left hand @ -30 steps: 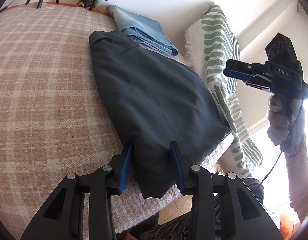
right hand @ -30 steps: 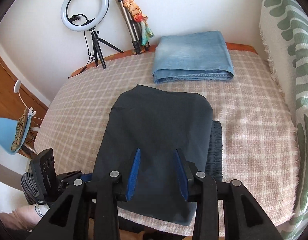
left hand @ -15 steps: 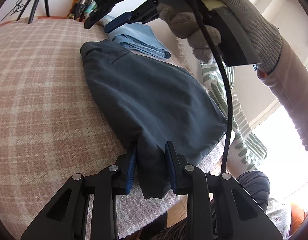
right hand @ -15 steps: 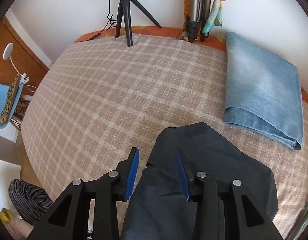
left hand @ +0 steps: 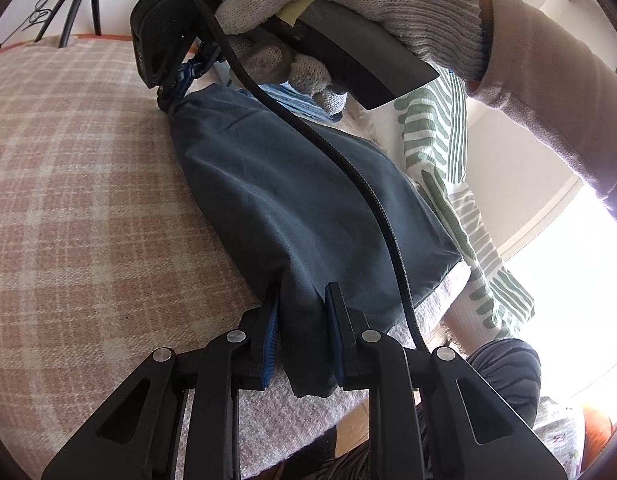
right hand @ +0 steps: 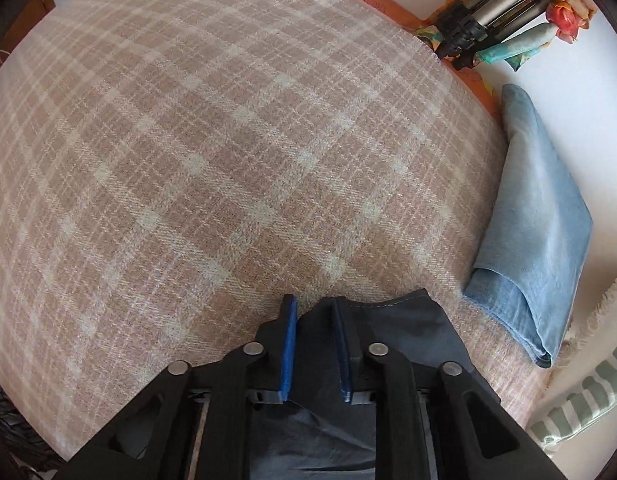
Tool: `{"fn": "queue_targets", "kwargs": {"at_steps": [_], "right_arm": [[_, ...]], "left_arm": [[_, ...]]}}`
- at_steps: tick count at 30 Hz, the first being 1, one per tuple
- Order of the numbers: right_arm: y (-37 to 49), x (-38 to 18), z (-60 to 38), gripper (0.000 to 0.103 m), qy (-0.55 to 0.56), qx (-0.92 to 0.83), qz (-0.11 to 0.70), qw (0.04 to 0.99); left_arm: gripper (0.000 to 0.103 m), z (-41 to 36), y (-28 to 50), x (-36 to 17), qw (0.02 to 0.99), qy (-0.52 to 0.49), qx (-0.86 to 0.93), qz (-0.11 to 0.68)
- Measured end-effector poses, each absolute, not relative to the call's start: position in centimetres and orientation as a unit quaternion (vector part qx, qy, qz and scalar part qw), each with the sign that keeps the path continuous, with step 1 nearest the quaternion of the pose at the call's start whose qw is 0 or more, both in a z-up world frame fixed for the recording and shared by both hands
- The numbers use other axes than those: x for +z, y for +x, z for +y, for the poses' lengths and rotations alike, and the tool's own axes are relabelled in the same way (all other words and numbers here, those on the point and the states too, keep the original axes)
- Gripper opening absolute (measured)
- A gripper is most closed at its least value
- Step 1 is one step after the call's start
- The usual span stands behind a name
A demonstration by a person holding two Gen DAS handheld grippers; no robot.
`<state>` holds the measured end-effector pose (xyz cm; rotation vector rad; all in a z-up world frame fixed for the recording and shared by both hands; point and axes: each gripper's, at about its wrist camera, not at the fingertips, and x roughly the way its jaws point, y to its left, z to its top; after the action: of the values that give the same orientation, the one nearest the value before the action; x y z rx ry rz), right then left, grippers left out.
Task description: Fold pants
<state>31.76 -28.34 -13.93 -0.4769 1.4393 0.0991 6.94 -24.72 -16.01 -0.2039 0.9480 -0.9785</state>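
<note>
The dark grey pants (left hand: 308,208) lie folded on the plaid pink blanket (left hand: 88,200). My left gripper (left hand: 302,304) is shut on their near corner at the bed's edge. My right gripper (right hand: 314,312) is shut on the pants' far corner (right hand: 388,320); in the left wrist view it (left hand: 180,76) sits at the top, held by a gloved hand (left hand: 348,8), its cable (left hand: 368,200) running across the pants.
Folded blue jeans (right hand: 540,220) lie on the blanket (right hand: 228,160) at the right by the wall. A green-striped white pillow (left hand: 448,152) lies beside the pants. Tripod legs (right hand: 488,12) and a colourful scarf stand at the back.
My right gripper has reached over to the pants' far corner and closed on it. My left gripper has closed further on the near corner.
</note>
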Motion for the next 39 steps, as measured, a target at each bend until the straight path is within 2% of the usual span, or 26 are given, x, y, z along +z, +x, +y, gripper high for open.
{"fn": "queue_targets", "kwargs": {"at_steps": [3,9,12,15,19,21,23,28,30,35,37,39], "right_arm": [[31.6,-13.7,-28.9,0.000,-0.217,0.040,0.640,0.736],[31.9,-14.0,-31.0,0.000,-0.180,0.041,0.636,0.749],[32.0,-13.8,-32.6,0.003,-0.146,0.045,0.630,0.761],[31.9,-12.2,-34.6,0.028,-0.092,0.052,0.611,0.785],[30.2,-8.7,-37.0,0.036,-0.036,0.068,0.569,0.819],[28.7,-6.9,-38.2,0.039,-0.006,0.072,0.549,0.833],[26.7,-5.3,-39.1,0.043,0.022,0.070,0.529,0.846],[21.5,-1.6,-43.5,0.066,0.073,0.072,0.480,0.871],[19.1,-0.6,-45.7,0.071,0.082,0.060,0.461,0.882],[14.4,-0.8,-51.2,0.082,0.113,0.011,0.429,0.896],[12.8,-1.4,-53.3,0.090,0.125,0.002,0.438,0.890],[12.0,-2.5,-55.0,0.093,0.143,0.005,0.451,0.881]], "left_arm": [[0.014,-24.4,6.4,-15.8,0.774,-0.098,-0.452,0.432],[0.014,-24.0,6.0,-16.2,0.775,-0.096,-0.446,0.437],[0.014,-23.9,5.9,-16.3,0.772,-0.093,-0.445,0.444],[0.022,-23.8,5.7,-16.1,0.770,-0.077,-0.441,0.454],[0.034,-23.1,5.9,-15.6,0.765,-0.075,-0.437,0.467],[0.036,-22.6,6.4,-15.2,0.765,-0.072,-0.436,0.469],[0.044,-21.6,6.8,-14.6,0.772,-0.065,-0.428,0.465],[0.054,-19.8,8.7,-13.0,0.785,-0.072,-0.411,0.458],[0.058,-19.6,9.6,-12.3,0.793,-0.078,-0.402,0.451],[0.060,-20.8,12.2,-10.7,0.798,-0.084,-0.396,0.447],[0.065,-21.7,13.2,-10.7,0.792,-0.091,-0.393,0.458],[0.067,-22.5,14.1,-11.3,0.778,-0.106,-0.390,0.481]]}}
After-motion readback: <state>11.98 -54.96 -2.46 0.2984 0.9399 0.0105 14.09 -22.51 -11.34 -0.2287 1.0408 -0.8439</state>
